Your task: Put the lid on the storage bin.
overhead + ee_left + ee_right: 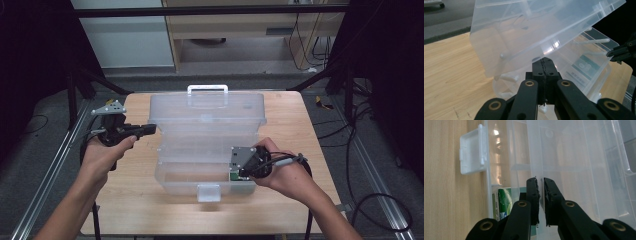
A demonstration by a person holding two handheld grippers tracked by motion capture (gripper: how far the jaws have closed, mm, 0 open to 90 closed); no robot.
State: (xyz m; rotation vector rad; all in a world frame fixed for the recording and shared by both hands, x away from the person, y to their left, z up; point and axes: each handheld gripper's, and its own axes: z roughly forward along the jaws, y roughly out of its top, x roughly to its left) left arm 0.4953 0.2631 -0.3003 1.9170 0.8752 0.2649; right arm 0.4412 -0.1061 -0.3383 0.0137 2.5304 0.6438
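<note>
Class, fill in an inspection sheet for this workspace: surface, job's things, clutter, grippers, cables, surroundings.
Surface: wooden table, bare around the box.
Job's things: clear plastic storage box, its lid raised; white latch at the near edge; green packet inside.
Clutter: nothing seen.
Grippers: left gripper shut at the lid's left edge; right gripper shut on a thin inner wall of the box.
Cables: black cables on the floor at right.
Surroundings: grey floor, dark frame, wooden cabinet behind.

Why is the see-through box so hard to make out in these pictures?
High view: the clear box looks pale against dark, dim surroundings. Left gripper view: glare glints on its lid. Right gripper view: bright reflections wash out the box wall.
</note>
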